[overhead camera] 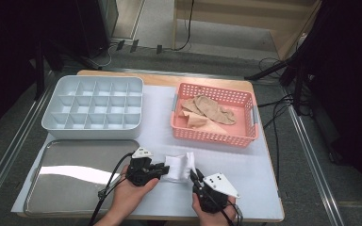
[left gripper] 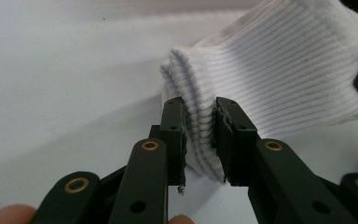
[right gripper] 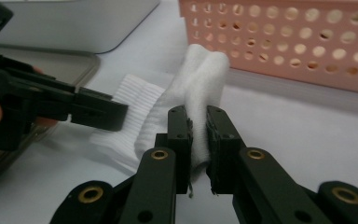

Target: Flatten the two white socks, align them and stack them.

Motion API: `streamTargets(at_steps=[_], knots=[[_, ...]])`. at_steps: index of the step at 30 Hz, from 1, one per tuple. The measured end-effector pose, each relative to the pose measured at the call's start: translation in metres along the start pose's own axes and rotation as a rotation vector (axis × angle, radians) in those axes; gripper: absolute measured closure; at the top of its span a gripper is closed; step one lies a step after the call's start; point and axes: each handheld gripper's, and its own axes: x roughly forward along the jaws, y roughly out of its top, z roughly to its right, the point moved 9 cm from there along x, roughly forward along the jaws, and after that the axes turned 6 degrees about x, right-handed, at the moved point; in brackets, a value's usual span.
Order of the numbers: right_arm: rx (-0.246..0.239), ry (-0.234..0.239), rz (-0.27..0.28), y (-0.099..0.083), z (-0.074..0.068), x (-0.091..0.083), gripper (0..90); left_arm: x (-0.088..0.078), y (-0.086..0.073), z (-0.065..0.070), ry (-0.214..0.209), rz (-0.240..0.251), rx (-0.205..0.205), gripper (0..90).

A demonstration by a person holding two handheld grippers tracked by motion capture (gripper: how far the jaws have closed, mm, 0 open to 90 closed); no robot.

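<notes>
Pinching the white ribbed cotton sock [overhead camera: 178, 167] from both ends: left gripper [overhead camera: 164, 168] clamped on the cuff, right gripper [overhead camera: 194, 175] clamped on the folded end (lifted slightly), on white table mat [overhead camera: 259, 165] before pink perforated plastic basket [overhead camera: 214, 136].

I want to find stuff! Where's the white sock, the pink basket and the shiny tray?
white sock [overhead camera: 176, 168], high view, its ribbed middle.
pink basket [overhead camera: 213, 137], high view, its front wall.
shiny tray [overhead camera: 75, 176], high view, its bare bottom.
</notes>
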Motion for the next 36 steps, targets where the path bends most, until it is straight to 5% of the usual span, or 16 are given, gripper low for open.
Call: streamTargets(at_steps=[7, 10, 18, 23, 25, 28, 31, 36], knots=[[-0.064, 0.059, -0.013, 0.0, -0.029, 0.011, 81.3, 0.0, 0.0, 0.0, 0.0, -0.001, -0.001, 75.2], [-0.055, 0.06, -0.015, 0.001, -0.031, 0.013, 81.4, -0.001, 0.0, -0.001, -0.002, -0.002, 0.002, 75.1], [0.058, -0.073, -0.072, -0.01, 0.023, 0.003, 81.4, -0.001, -0.002, 0.0, 0.021, 0.002, 0.029, 73.9], [0.12, -0.04, -0.098, -0.017, 0.034, 0.002, 81.2, -0.013, 0.006, -0.004, 0.098, 0.053, 0.016, 51.0], [0.123, -0.038, -0.096, -0.016, 0.033, 0.002, 81.1, -0.022, 0.012, -0.005, 0.135, 0.094, 0.031, 49.4], [0.123, -0.031, -0.093, -0.014, 0.034, 0.003, 81.1, -0.026, 0.018, 0.009, 0.096, 0.114, 0.072, 60.9], [0.12, -0.022, -0.085, -0.012, 0.033, 0.003, 81.0, -0.01, 0.016, 0.033, 0.014, 0.052, 0.118, 76.6], [0.111, -0.012, -0.077, -0.01, 0.029, 0.002, 80.7, 0.023, 0.013, 0.049, 0.001, -0.024, 0.129, 86.2]])
